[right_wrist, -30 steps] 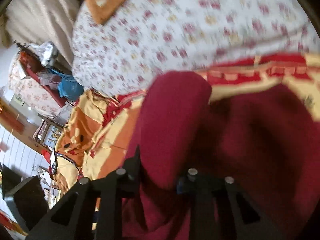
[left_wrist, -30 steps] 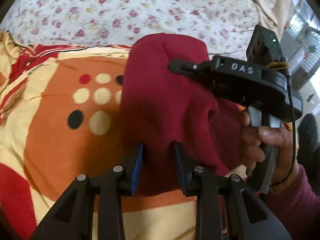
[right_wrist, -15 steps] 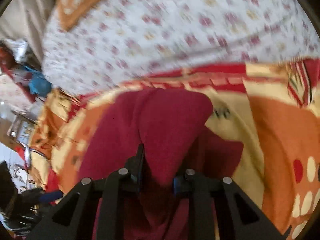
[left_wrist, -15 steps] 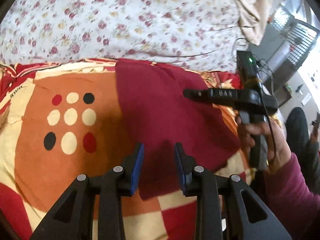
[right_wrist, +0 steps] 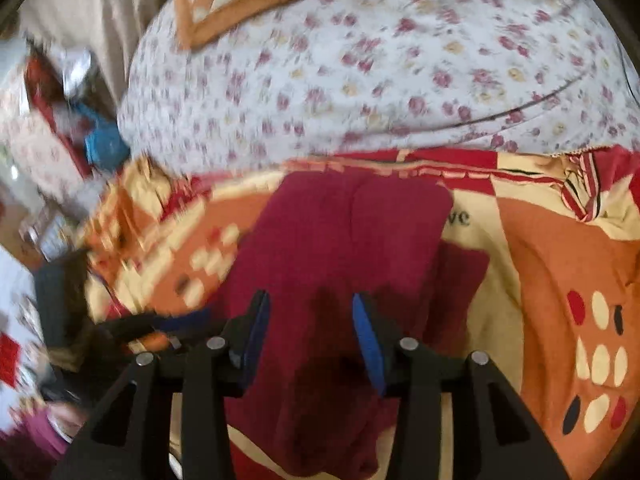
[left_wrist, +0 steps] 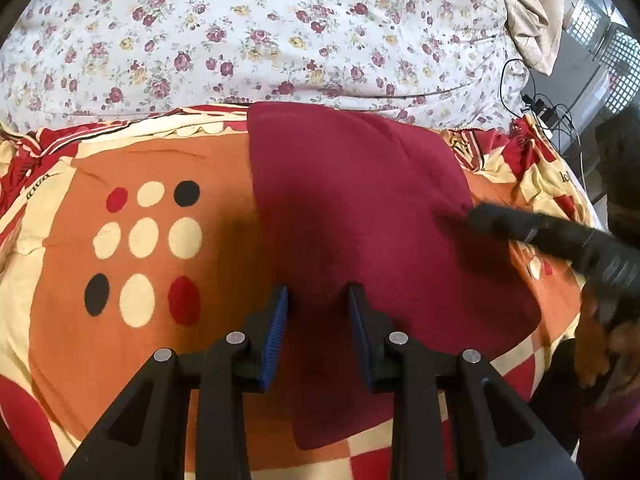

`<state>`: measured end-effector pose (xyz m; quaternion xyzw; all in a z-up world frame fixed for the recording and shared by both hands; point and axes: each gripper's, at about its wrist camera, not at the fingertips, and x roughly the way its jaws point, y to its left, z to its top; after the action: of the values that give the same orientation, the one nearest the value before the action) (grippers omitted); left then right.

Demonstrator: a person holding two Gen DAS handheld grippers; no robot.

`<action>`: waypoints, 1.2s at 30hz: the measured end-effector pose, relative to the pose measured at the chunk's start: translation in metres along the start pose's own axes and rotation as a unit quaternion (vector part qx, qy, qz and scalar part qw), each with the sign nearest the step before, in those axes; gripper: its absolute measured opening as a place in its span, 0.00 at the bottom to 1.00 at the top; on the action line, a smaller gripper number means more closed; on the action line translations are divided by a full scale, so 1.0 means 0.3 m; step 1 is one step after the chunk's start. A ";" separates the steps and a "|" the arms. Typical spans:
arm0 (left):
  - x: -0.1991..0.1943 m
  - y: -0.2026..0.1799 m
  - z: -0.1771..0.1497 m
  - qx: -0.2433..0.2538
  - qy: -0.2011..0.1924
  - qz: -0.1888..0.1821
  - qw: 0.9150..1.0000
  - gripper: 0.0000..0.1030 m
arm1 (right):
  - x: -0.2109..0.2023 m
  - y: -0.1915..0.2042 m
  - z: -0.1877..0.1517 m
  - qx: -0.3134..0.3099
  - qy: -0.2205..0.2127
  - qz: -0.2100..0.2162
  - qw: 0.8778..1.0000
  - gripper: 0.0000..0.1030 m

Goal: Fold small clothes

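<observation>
**Maroon cloth half-folded, one grip letting go**

Maroon cloth (left_wrist: 352, 216) lies on the patterned blanket (left_wrist: 132, 168) of the bed, its far edge at twelve o'clock near the floral sheet (left_wrist: 240, 32), its near end running under the cameras at six o'clock. In the right wrist view a folded layer sits on top, with a lower layer poking out at three o'clock, so the fold looks uneven.

Left hand-held gripper (left_wrist: 316, 300) stands low over the near part of the cloth, jaws a narrow way apart. Cloth shows between the blue pads, but I cannot tell whether they pinch it. Right hand-held gripper (right_wrist: 308, 312) is opening, pads clear of the cloth beneath them, so it has released. In the left view it shows as a blurred black shape at three o'clock, beside the cloth's right edge.

Risks, as I judge them:
- The soft knit may spring back or slide once freed, since nothing pins the top layer.
- If the left jaws do hold cloth and lift or drag, the whole piece could shift on the blanket and undo the fold.
- The offset layer at three o'clock could set a crooked base for the next fold.
- A pad could snag the blanket along with the cloth.
</observation>
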<state>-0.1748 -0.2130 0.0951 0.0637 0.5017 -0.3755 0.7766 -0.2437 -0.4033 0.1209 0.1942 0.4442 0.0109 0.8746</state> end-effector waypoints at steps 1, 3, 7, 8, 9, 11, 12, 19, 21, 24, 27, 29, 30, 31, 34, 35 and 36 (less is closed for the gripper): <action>0.002 0.001 -0.003 0.000 0.000 0.000 1.000 0.20 | 0.023 0.004 -0.027 -0.016 0.016 -0.035 0.999 0.38; 0.006 0.002 -0.011 -0.002 0.002 -0.001 1.000 0.21 | 0.045 -0.005 -0.075 -0.018 0.034 -0.059 0.998 0.30; 0.016 -0.008 -0.030 0.003 -0.002 0.006 1.000 0.22 | 0.031 -0.030 -0.151 -0.015 0.021 -0.053 0.998 0.30; 0.016 -0.011 -0.032 0.004 -0.003 0.009 1.000 0.22 | 0.024 -0.034 -0.149 -0.012 0.022 -0.053 0.998 0.30; 0.013 -0.015 -0.032 0.005 -0.003 0.012 1.000 0.22 | 0.016 -0.037 -0.144 -0.008 0.025 -0.051 0.998 0.30; 0.009 -0.019 -0.031 0.006 -0.004 0.014 1.000 0.22 | -0.001 -0.041 -0.132 -0.002 0.027 -0.050 0.998 0.30; 0.008 -0.020 -0.031 0.007 -0.004 0.015 1.000 0.22 | -0.011 -0.043 -0.124 0.002 0.026 -0.049 0.998 0.30; 0.016 -0.029 -0.030 0.015 -0.004 0.028 0.999 0.23 | -0.053 -0.023 -0.034 0.019 -0.023 -0.039 0.999 0.38; 0.018 -0.033 -0.030 0.019 -0.004 0.031 0.999 0.23 | -0.028 -0.013 -0.007 0.012 -0.025 -0.049 0.998 0.38; 0.021 -0.032 -0.028 0.020 -0.003 0.032 0.999 0.23 | 0.031 -0.010 0.038 0.006 -0.022 -0.067 0.998 0.38; 0.022 -0.032 -0.027 0.023 -0.002 0.032 0.999 0.24 | 0.093 -0.035 0.063 0.011 -0.017 -0.096 0.995 0.39; 0.022 -0.032 -0.027 0.023 -0.002 0.029 0.999 0.24 | 0.132 -0.066 0.059 0.015 -0.010 -0.122 0.992 0.39; 0.022 -0.032 -0.027 0.023 -0.002 0.029 0.999 0.24 | 0.142 -0.080 0.052 0.021 -0.007 -0.123 0.992 0.41; 0.022 -0.032 -0.027 0.023 -0.001 0.030 0.999 0.24 | 0.147 -0.095 0.041 0.029 -0.009 -0.118 0.993 0.43; 0.025 -0.036 -0.028 0.026 -0.001 0.033 0.999 0.25 | 0.137 -0.113 0.019 0.034 -0.011 -0.114 0.993 0.44; 0.025 -0.037 -0.029 0.027 -0.001 0.034 0.999 0.25 | 0.128 -0.116 0.015 0.040 -0.009 -0.109 0.993 0.44; 0.025 -0.037 -0.029 0.026 -0.002 0.035 0.999 0.25 | 0.113 -0.116 0.011 0.046 -0.007 -0.103 0.994 0.44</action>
<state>-0.1867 -0.2205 0.0877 0.1009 0.4878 -0.3617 0.7881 -0.2260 -0.4302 0.0843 0.1879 0.4557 -0.1007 0.8642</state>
